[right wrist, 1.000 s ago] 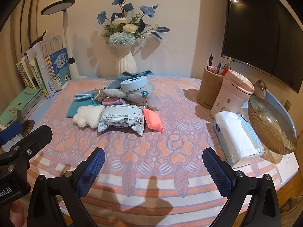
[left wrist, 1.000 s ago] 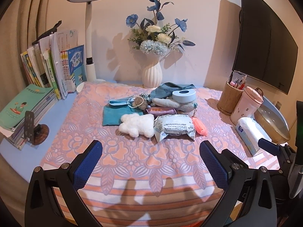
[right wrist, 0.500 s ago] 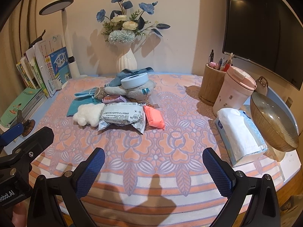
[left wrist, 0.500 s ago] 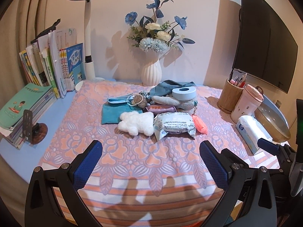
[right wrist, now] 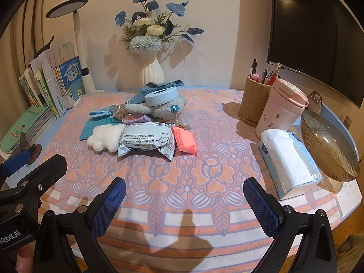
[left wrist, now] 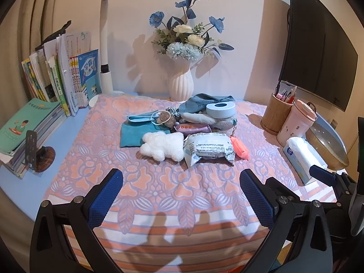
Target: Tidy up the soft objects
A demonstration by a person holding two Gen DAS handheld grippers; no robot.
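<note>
A heap of soft things lies mid-table on the floral cloth [left wrist: 159, 182]: a white fluffy toy [left wrist: 162, 146] [right wrist: 105, 136], a silver wipes pack [left wrist: 208, 149] [right wrist: 146, 140], a coral pouch [left wrist: 238, 146] [right wrist: 185, 142], a teal cloth [left wrist: 134, 134], a purple packet [left wrist: 192, 127], a grey plush [left wrist: 204, 118] under a blue round lid [left wrist: 220, 110] [right wrist: 161, 96]. My left gripper [left wrist: 180, 193] and right gripper [right wrist: 184, 202] are both open and empty, hovering over the table's near edge, well short of the heap.
Books [left wrist: 56, 84] and a lamp [left wrist: 104, 52] stand at the left, a vase of flowers [left wrist: 182, 84] at the back. At the right are a pen holder [right wrist: 254, 100], a pink cup [right wrist: 282, 109], a tissue pack [right wrist: 291, 161], a ribbed bowl [right wrist: 329, 145] and a monitor [right wrist: 318, 29].
Both grippers have drawn back and risen slightly, so the heap sits a little further off. Nothing on the table has moved.
</note>
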